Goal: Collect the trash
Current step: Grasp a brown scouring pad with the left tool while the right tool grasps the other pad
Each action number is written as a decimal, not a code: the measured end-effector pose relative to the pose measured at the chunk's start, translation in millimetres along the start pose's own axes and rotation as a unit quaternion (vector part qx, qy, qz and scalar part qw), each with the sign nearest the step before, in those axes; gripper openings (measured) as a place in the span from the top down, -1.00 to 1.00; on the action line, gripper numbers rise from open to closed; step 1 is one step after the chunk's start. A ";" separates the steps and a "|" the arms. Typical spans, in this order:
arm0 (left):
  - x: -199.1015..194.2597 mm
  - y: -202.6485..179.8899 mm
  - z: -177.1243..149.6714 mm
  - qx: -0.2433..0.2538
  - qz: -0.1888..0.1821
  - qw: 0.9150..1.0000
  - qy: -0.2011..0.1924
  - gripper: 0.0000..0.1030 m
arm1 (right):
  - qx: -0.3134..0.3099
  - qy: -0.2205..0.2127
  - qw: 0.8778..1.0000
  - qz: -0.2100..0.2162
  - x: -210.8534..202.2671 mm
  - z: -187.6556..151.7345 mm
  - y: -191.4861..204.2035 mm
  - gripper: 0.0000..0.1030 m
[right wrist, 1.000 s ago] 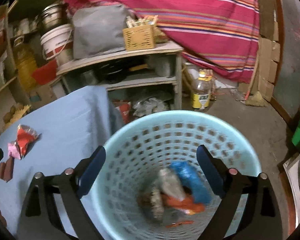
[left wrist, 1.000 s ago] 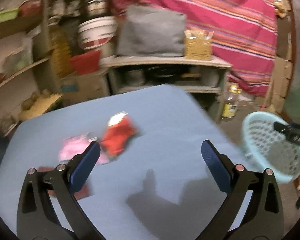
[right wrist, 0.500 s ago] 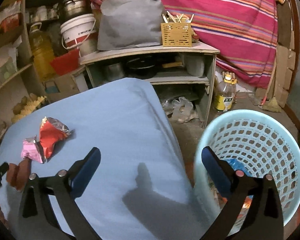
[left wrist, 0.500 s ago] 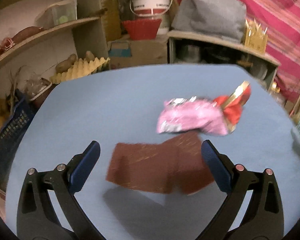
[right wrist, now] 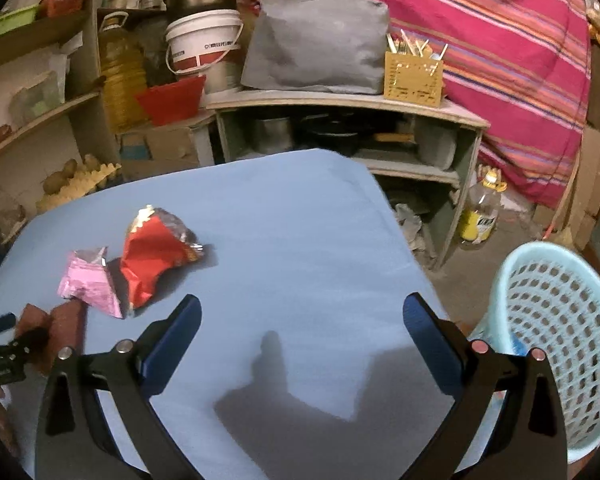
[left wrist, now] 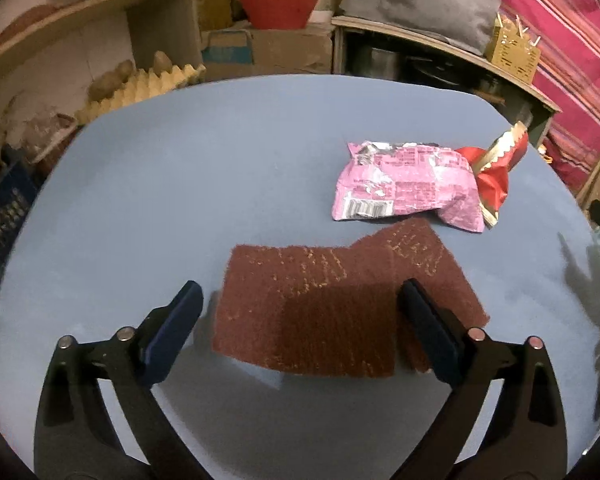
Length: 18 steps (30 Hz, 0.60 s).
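Two overlapping brown scouring pads [left wrist: 320, 308] lie on the blue table [left wrist: 180, 200]. My left gripper [left wrist: 300, 292] hangs just above them with its jaws closing; the nearer pad sits between the fingers, which do not press on it. Behind the pads lie a crumpled pink wrapper [left wrist: 404, 188] and a red wrapper [left wrist: 496, 172]. My right gripper [right wrist: 300, 304] stands open over bare tablecloth with nothing between its fingers. From the right wrist view the red wrapper [right wrist: 156, 252], pink wrapper [right wrist: 92, 280] and brown pads [right wrist: 66, 320] are at the left. A light blue basket [right wrist: 560, 320] stands off the table's right side.
Wooden shelves [right wrist: 340, 100] behind the table carry a grey bag [right wrist: 320, 52], a white bucket [right wrist: 204, 48], a red bowl [right wrist: 172, 98] and a cutlery box [right wrist: 414, 78]. An egg tray [left wrist: 140, 88] sits at the left. An oil bottle [right wrist: 480, 212] stands on the floor.
My left gripper swung left from near the basket, came down over the brown pads and narrowed slightly. My right gripper moved from above the basket to over the table.
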<state>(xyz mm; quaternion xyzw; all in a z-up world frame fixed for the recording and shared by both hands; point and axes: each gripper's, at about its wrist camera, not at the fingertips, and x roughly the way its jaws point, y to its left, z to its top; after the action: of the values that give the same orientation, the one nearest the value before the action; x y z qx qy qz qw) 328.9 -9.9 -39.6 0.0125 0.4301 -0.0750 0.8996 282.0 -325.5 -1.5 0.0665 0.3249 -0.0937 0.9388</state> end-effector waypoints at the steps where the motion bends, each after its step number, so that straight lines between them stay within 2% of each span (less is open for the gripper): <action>1: 0.3 0.4 0.4 -0.002 -0.008 1.000 0.001 -0.73 | 0.007 0.007 1.000 0.006 2.4 -0.6 1.0 -0.91; 3: 0.0 1.9 -0.4 -0.005 -0.020 1.000 0.001 -0.65 | 0.010 0.023 1.000 0.011 6.3 -1.6 4.2 -0.91; 6: -0.8 1.9 -1.6 -0.004 -0.020 1.000 0.000 -0.62 | 0.002 0.048 0.999 0.007 10.4 -4.9 13.9 -0.91; 9: -3.5 3.8 -1.7 -0.004 -0.018 1.000 -0.003 -0.62 | -0.002 0.052 0.999 0.012 9.3 -8.1 24.2 -0.91; 14: -25.3 19.3 2.1 -0.004 0.013 0.999 -0.038 -0.62 | 0.000 0.032 0.998 0.052 -7.4 -14.0 53.4 -0.91; 18: -45.1 40.9 1.7 -0.011 0.046 0.996 -0.073 -0.62 | -0.040 0.028 0.996 0.072 -15.5 -21.7 95.8 -0.91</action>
<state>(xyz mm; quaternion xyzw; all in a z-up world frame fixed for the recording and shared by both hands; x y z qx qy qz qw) 308.3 36.0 -5.3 0.0164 0.3631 -0.0296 0.9312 278.1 -226.1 -2.7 0.0550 0.3484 -0.0109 0.9357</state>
